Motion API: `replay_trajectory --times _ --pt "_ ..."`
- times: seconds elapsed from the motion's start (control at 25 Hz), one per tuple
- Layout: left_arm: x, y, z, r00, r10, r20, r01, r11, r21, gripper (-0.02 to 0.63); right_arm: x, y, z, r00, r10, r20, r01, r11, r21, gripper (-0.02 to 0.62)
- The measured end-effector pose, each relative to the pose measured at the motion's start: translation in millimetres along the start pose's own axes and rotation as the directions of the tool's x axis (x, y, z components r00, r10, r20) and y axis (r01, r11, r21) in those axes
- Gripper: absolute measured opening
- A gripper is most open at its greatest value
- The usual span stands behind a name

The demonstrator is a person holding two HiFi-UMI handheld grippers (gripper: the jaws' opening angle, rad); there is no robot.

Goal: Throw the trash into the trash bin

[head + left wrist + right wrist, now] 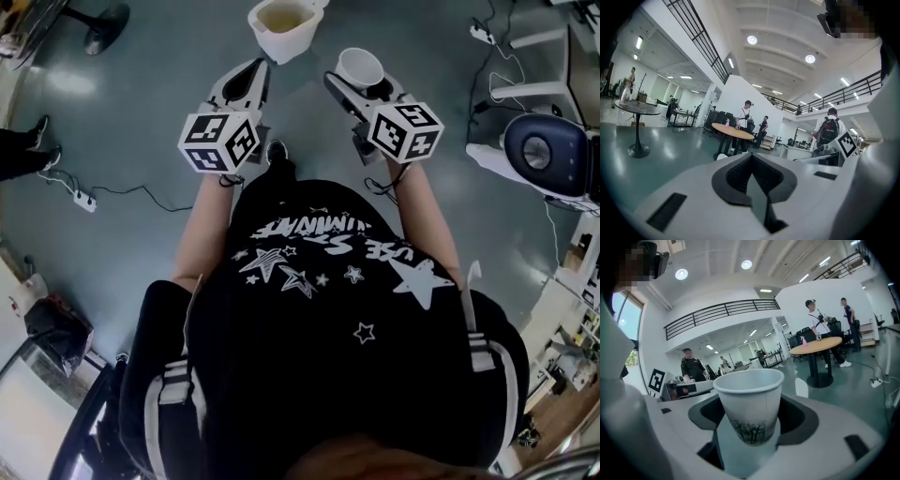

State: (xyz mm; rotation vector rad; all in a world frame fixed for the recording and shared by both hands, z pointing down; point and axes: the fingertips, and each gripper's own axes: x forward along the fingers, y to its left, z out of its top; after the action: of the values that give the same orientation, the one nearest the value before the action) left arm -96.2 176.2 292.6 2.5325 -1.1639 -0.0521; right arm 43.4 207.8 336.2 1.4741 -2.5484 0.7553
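Paper cup (pixel 749 404) clamped upright in right gripper (pixel 362 88) (left gripper (pixel 752 180) clenched, empty), likely against spills; trash bin (pixel 279 36) far ahead.

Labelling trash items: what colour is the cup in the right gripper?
White cup, dark print near its base; clearest in right gripper view.

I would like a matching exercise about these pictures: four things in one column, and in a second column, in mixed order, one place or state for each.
Things:
1. paper cup
2. trash bin
3. left gripper
4. round table

Places or states:
A. fingers together, nothing held
B. standing on the floor ahead of both grippers
C. in the background, people standing near it
D. upright between the fingers of the right gripper

Pairs: 1-D, 2-B, 3-A, 4-C.
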Motion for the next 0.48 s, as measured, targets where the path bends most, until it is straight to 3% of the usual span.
replay_trajectory --times 0.28,0.48 --pt "33.8 45.8 18.7 1.0 -0.011 -0.018 0.011 0.999 0.038 0.011 52.6 -11.3 32.1 1.0 -0.024 0.013 0.024 1.0 -0.005 0.333" --pt "41.5 92.5 32.7 1.0 0.021 -0.005 -0.021 1.0 0.023 0.011 87.5 -17.6 39.9 0.999 -0.035 -0.004 0.035 0.999 -0.01 0.333"
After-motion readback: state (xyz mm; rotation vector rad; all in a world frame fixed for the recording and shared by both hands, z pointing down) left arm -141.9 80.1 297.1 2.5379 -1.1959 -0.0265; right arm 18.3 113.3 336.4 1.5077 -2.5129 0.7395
